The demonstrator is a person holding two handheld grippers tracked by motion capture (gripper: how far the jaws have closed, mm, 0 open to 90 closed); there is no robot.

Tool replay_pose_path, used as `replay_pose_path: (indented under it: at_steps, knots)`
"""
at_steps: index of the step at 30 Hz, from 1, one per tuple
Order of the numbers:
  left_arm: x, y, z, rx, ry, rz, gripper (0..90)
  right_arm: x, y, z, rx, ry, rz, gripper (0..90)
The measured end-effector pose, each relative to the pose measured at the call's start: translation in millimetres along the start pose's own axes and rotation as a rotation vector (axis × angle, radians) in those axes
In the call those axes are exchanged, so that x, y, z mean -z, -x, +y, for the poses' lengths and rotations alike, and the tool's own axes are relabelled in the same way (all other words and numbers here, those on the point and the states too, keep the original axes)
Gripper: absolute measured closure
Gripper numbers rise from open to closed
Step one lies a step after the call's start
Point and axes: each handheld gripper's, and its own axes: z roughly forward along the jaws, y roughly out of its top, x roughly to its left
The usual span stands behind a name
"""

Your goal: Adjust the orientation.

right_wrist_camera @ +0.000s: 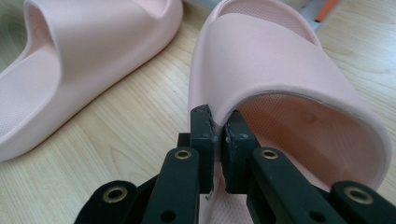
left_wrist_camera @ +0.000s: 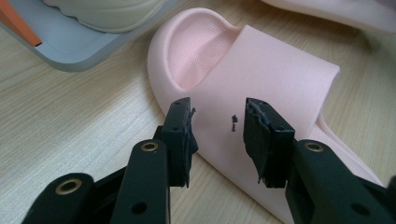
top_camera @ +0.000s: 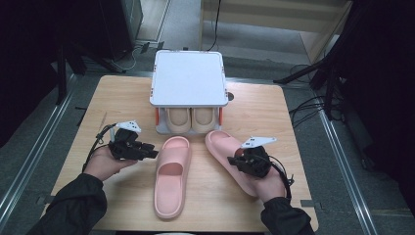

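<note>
1. Grey floor with metal rails surrounds a light wooden counter (top_camera: 254, 105) in the high view. A white-topped rack (top_camera: 189, 77) stands at the counter's far middle, with a pair of beige slippers (top_camera: 192, 118) tucked on its lower level. Two pink slippers lie in front of it: the left pink slipper (top_camera: 171, 176) points toward the rack near the counter's middle, and the right pink slipper (top_camera: 226, 155) lies just beside it, angled. The left claw (top_camera: 150, 149) sits just left of the left pink slipper's strap. The right claw (top_camera: 235, 160) is at the right pink slipper.

2. From the left gripper view, the left claw (left_wrist_camera: 217, 128) is partly apart, its jaws standing over the strap of the left pink slipper (left_wrist_camera: 261, 70) without pressing on it. A corner of the rack (left_wrist_camera: 70, 51) and the beige slippers (left_wrist_camera: 107, 11) show at the upper left.

3. Through the right gripper view, the right claw (right_wrist_camera: 219, 128) is narrow, pinching the edge of the strap of the right pink slipper (right_wrist_camera: 271, 56) between its pads. The left pink slipper (right_wrist_camera: 84, 51) lies apart at the left on the counter (right_wrist_camera: 126, 121).
</note>
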Motion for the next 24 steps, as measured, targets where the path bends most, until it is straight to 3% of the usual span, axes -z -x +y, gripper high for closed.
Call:
replay_pose_path:
  at_steps: [13, 24]
  knots:
    - [-0.8, 0.7, -0.5, -0.009, -0.009, 0.001, 61.0, -24.0, -19.9, 4.1, 0.068, -0.05, 0.0, 84.9]
    - [-2.7, 1.2, -0.8, -0.013, -0.021, 0.001, 60.6, -36.5, -34.5, 4.0, 0.096, -0.089, -0.008, 83.7]
